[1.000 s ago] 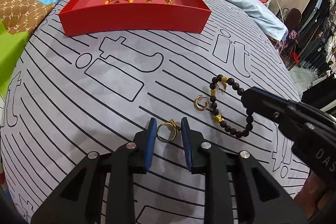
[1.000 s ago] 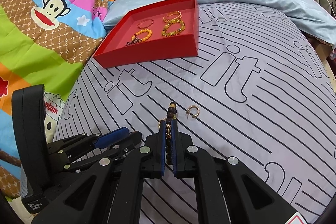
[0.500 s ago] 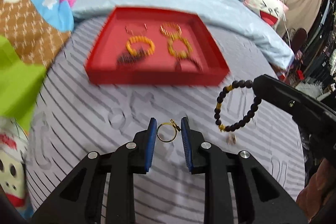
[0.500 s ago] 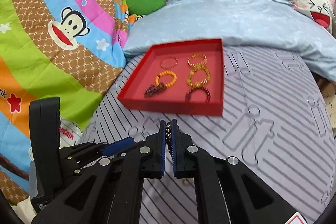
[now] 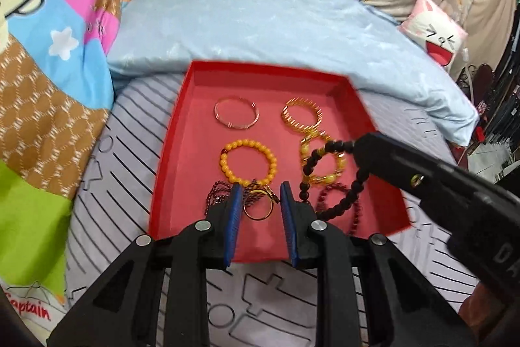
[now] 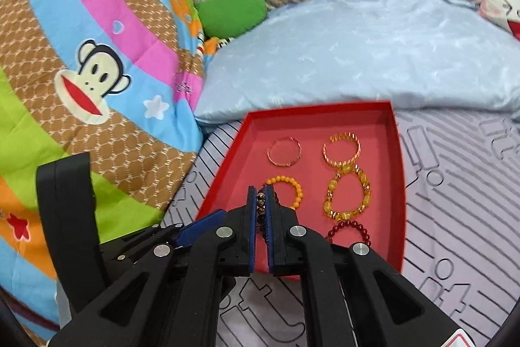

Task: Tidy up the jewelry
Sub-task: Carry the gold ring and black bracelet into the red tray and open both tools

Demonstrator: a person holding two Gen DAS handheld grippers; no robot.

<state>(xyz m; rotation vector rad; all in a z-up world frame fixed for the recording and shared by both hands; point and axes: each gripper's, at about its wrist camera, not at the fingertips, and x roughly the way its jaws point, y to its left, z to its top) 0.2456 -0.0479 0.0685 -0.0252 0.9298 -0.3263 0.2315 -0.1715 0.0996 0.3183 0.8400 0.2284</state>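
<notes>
So we've carried both pieces off the striped bedsheet (image 5: 97, 171): left tongs (image 5: 259, 204) pinching the thin gold ring (image 5: 258, 206), right tongs (image 6: 260, 200) clamped on the dark beaded bracelet (image 5: 328, 181), both now over the shallow red tray (image 5: 182, 132), ready to drop.

Dark red bead bracelet (image 6: 349, 228) partly hidden behind black right tongs (image 6: 260, 200); dark chain necklace (image 5: 216, 194) blurred, partly covered by left tongs (image 5: 259, 200).

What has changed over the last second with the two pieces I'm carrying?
Both tongs travelled from the striped sheet to above the red tray. The left tongs carried the gold ring; the right tongs lifted the black beaded bracelet clear. Grips and tray contents are unchanged.
</notes>
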